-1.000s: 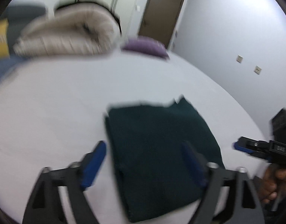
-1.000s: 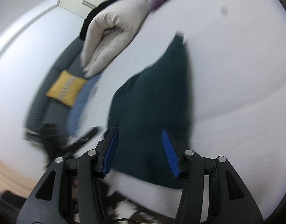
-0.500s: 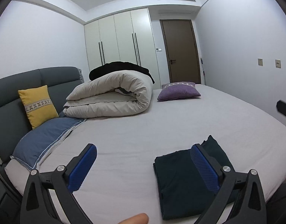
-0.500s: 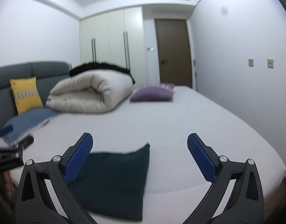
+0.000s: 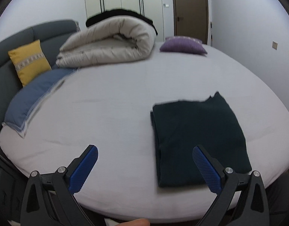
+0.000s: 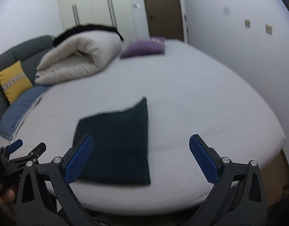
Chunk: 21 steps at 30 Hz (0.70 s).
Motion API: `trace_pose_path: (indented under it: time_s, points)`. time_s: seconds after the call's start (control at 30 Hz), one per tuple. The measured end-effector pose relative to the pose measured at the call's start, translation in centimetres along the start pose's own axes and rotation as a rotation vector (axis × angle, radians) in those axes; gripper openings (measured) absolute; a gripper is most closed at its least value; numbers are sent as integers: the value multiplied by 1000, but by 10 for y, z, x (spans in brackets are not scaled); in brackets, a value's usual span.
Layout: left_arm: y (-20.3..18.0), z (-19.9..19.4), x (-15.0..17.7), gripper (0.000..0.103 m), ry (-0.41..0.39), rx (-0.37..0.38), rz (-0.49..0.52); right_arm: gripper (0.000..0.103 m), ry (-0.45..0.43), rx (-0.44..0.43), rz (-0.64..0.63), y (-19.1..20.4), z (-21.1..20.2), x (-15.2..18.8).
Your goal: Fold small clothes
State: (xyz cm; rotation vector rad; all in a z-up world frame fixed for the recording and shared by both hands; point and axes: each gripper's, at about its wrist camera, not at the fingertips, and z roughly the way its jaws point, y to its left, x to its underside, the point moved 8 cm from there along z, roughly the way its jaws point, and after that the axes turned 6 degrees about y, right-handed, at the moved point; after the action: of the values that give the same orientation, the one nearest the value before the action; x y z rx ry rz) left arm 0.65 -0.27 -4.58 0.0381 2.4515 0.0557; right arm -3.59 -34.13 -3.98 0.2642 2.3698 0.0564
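A dark green garment [image 5: 197, 139] lies folded into a flat rectangle near the front edge of the white bed [image 5: 110, 113]; it also shows in the right wrist view [image 6: 118, 141]. My left gripper [image 5: 144, 167] is open and empty, held above the bed's front edge with the garment behind its right finger. My right gripper [image 6: 140, 158] is open and empty, with the garment behind its left finger. The left gripper's tips [image 6: 25, 148] show at the lower left of the right wrist view.
A rolled beige duvet [image 5: 110, 41] and a purple cushion [image 5: 182, 46] lie at the far side of the bed. A blue pillow [image 5: 35, 98] and a yellow cushion [image 5: 28, 60] rest against the grey headboard [image 5: 5, 71] on the left. Wardrobes and a door stand behind.
Both grippers have drawn back from the folded garment and tilted up, then down a little. The right gripper's jaws have opened wider. The garment stays on the bed.
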Motion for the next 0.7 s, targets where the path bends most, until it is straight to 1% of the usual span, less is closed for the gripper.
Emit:
trace_pose_path:
  time_s: [0.07,0.17,0.3,0.43,0.57,0.7]
  points:
    - [0,7,6,103,26,2,-6,103,27,0,-2,1,13,7]
    - [1,18,12,103,63,2,-27,103,67,7,-43,5,33,19]
    - [-1,27,15,103,83,-1,-23,103,95,29,-73,8,67,25]
    - [-3,35,18,103,102,8,-26,103,120,27,-83,6,79,36]
    - [-3,40,20,103,113,14,-26,103,131,32,-91,6,87,38]
    - [-2,42,21,103,115,18,-28,103,132,27,-97,6,87,37]
